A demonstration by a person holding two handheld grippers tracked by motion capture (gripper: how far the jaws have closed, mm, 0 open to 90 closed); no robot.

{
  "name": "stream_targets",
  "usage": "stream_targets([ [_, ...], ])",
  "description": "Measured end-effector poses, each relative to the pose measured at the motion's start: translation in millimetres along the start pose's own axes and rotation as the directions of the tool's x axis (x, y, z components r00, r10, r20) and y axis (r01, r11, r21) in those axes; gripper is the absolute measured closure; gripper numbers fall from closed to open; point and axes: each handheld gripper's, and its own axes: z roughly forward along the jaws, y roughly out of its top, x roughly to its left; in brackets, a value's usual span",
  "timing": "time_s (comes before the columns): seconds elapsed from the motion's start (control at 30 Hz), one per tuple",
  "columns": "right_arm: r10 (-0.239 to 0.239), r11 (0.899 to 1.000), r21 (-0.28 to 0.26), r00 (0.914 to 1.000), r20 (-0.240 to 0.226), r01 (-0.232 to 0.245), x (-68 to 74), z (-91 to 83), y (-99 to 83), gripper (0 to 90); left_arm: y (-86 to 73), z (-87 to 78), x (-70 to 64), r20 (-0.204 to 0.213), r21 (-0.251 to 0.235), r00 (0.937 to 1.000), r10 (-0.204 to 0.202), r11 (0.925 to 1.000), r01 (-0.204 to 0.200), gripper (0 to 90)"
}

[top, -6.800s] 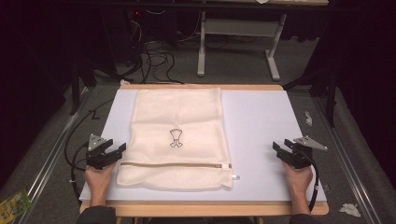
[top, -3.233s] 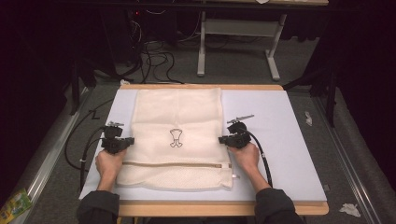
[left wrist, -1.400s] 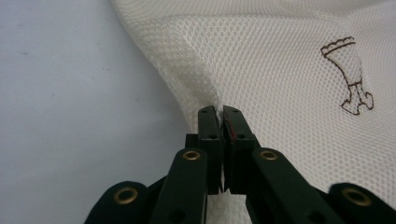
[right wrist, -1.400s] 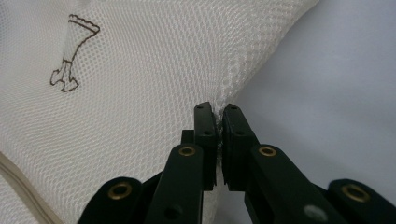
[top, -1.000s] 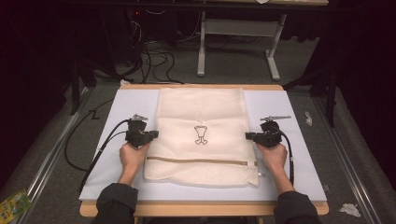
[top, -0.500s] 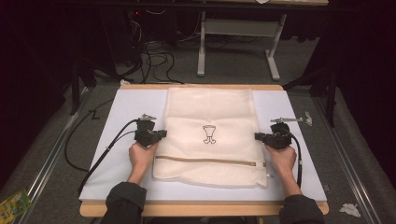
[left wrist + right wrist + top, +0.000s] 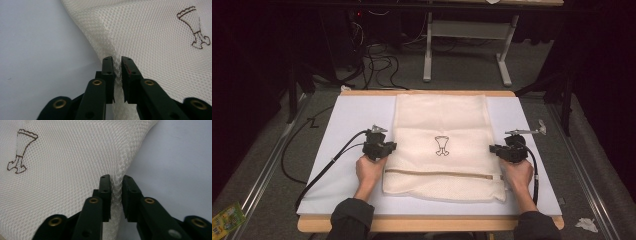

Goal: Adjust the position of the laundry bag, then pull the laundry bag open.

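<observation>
Your left hand-held gripper (image 7: 118, 65) is hiding the mesh laundry bag's (image 7: 160, 42) pinched edge; the frame is cropping its printed emblem (image 7: 193, 30).

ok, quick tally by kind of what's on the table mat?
Cream mesh bag: 1
Hand-held gripper: 2, left hand-held gripper and right hand-held gripper, each pinching one side edge of the bag
White mat: 1
Total: 4

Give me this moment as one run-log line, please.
left gripper: shut on bag left edge | right gripper: shut on bag right edge | bag flat on table
</observation>
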Motion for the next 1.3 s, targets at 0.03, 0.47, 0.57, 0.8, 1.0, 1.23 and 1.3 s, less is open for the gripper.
stream_targets([
  [0.03, -0.004, 1.0, -0.02, 1.0, 0.006, 0.004, 0.3, 0.4, -4.8, 68.6, -2.8, -0.1, -0.6, -0.01, -0.007, 0.9999, 0.007, 0.9999, -0.007, 75.0],
  [0.47, 0.01, 0.996, -0.086, 0.9995, -0.028, -0.012, 6.6, -16.9, -24.6, 49.9, -18.8, -19.3, -20.8, -0.022, -0.072, 0.9973, 0.071, 0.9948, -0.072, 50.2],
  [0.57, 0.008, 0.996, -0.088, 0.9998, -0.019, -0.009, 8.8, -22.3, -27.9, 46.9, -22.3, -20.9, -25.8, -0.009, -0.077, 0.9966, 0.082, 0.9937, -0.082, 49.0],
  [0.8, 0.017, 0.995, -0.098, 0.9997, -0.016, -0.018, 10.8, -38.3, -44.3, 44.6, -35.0, -28.7, -47.2, 0.053, -0.104, 0.9925, 0.11, 0.9891, -0.104, 47.4],
  [1.0, 0.023, 0.995, -0.101, 0.999, -0.037, -0.027, 18.8, -40.3, -57.6, 44.2, -41.0, -31.8, -54.3, 0.055, -0.093, 0.9893, 0.135, 0.9871, -0.13, 47.2],
  [1.23, 0.034, 0.997, -0.074, 0.9985, -0.044, -0.037, 19.7, -32.2, -66.8, 44.9, -46.4, -28.3, -62.6, 0.08, -0.104, 0.9893, 0.122, 0.9881, -0.113, 47.2],
  [1.3, 0.032, 0.997, -0.074, 0.9985, -0.043, -0.035, 20.0, -31.8, -67.5, 45.5, -47.4, -26.6, -63.8, 0.085, -0.099, 0.9895, 0.117, 0.9892, -0.109, 47.1],
])
